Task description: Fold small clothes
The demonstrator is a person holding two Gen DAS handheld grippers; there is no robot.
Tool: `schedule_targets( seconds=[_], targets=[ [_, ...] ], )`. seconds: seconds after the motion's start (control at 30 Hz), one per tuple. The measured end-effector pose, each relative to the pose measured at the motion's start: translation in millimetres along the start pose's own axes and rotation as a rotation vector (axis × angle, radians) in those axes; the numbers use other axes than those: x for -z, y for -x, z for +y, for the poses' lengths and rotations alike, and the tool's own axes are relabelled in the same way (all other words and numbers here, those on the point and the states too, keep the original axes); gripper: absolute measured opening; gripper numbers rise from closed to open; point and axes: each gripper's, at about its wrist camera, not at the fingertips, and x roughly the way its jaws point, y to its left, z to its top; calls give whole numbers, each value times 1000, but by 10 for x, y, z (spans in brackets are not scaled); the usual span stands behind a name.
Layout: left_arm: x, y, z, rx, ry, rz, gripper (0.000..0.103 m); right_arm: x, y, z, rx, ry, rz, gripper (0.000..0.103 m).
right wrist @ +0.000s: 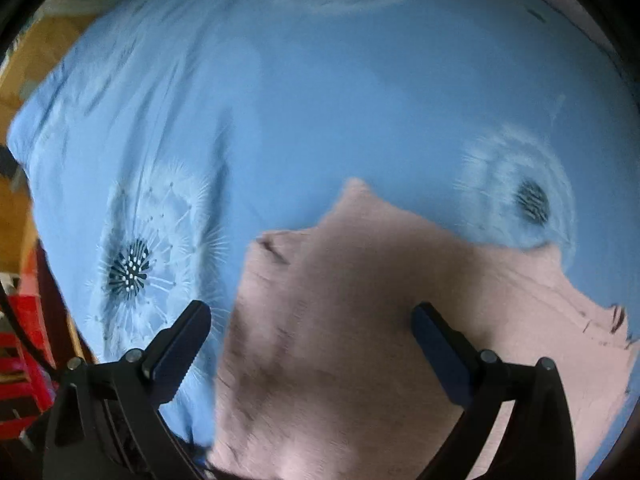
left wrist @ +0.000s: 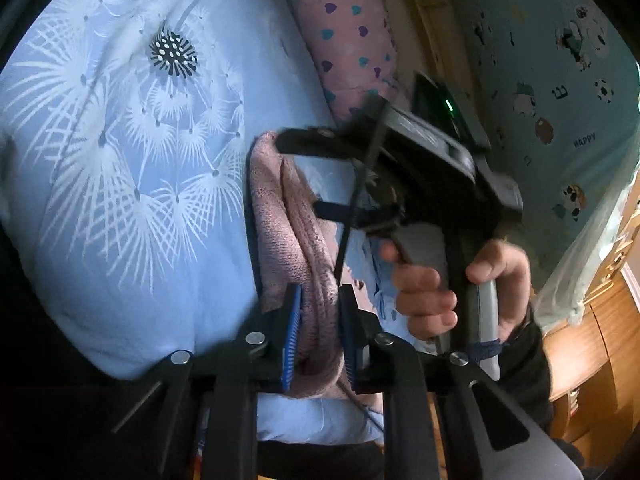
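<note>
A small pink fuzzy garment hangs bunched between the blue-padded fingers of my left gripper, which is shut on it above a light blue dandelion-print bedcover. In the left wrist view my right gripper shows from the side, held in a hand, its black fingers beside the garment's upper part. In the right wrist view my right gripper is wide open over the pink garment, which spreads below and between the fingers on the blue bedcover.
A pink pillow with heart print lies at the far side of the bed. A teal cartoon-print sheet is at the right, with wooden furniture beyond. Red objects and wooden floor show at the left.
</note>
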Motion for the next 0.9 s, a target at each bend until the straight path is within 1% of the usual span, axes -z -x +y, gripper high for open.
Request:
schedule_targets(
  seconds=[0.1,0.17,0.23,0.27,0.3,0.33,0.37,0.4,0.47,0.57,0.7,0.8,0.83,0.87,0.9],
  targets=[
    [-23,-53,41,-45,16,8,0,-56,-131,188,108,28,35,102],
    [-27,-63,16,-64,-9,28,0,-73,-206,233,189,20,57,101],
    [-1,-52,-62,-104,-67,28,0,-87,-213,256,214,-22,42,86],
    [12,-58,-109,-131,-100,25,0,-65,-180,223,219,-43,22,83],
    [26,-81,-173,-167,-145,24,0,-53,-165,204,220,-48,15,77],
    [36,-99,-213,-187,-176,23,0,-36,-137,175,226,-62,6,70],
    [41,-116,-241,-203,-199,21,0,-18,-105,117,232,-73,2,66],
    [45,-141,-269,-223,-223,20,0,7,-72,84,238,-83,-4,60],
    [39,-185,-313,-258,-255,12,0,25,-35,70,255,-86,-31,57],
    [18,-222,-338,-276,-267,4,0,70,-35,260,310,-38,-38,59],
    [0,-251,-337,-263,-245,4,0,170,-55,531,359,19,-14,76],
    [7,-230,-335,-252,-237,8,0,177,-149,741,409,71,-10,77],
    [20,-224,-341,-254,-240,8,0,184,-174,776,422,76,-17,71],
    [17,-225,-344,-253,-239,9,0,187,-183,803,418,74,-27,66],
    [13,-226,-342,-250,-237,11,0,199,-174,854,403,78,-49,47]
  ],
)
